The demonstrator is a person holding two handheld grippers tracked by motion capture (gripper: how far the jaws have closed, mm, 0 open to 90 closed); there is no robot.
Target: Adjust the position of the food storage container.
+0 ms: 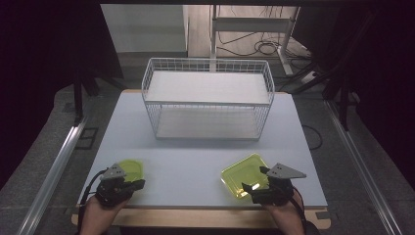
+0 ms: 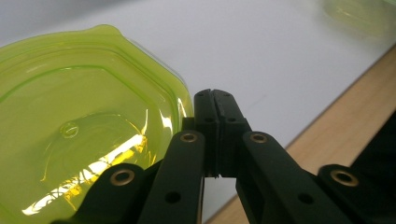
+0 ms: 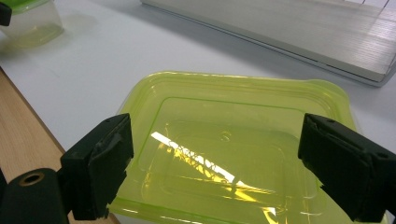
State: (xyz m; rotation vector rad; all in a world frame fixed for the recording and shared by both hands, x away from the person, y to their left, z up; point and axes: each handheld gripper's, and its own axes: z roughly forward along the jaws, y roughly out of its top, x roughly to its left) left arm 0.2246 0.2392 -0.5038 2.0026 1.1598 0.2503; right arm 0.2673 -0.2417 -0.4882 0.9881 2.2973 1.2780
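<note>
Two translucent yellow-green pieces lie near the table's front edge. The left one (image 1: 132, 168) is a lidded container, whose green lid (image 2: 79, 126) spreads just left of my jaws. My left gripper (image 1: 135, 184) (image 2: 215, 100) rests beside its rim, shut, with nothing visible between the fingers. The right one, a shallow rectangular green lid (image 1: 243, 174) (image 3: 233, 154), lies flat on the table. My right gripper (image 1: 255, 179) (image 3: 217, 140) hovers over its near side, open wide, one jaw on each side of it.
A white two-tier wire basket (image 1: 208, 61) with white shelf boards stands at the back middle of the white table (image 1: 195, 152). A wooden strip (image 1: 195, 218) runs along the front edge. The basket's lower board (image 3: 327, 37) lies beyond the right lid.
</note>
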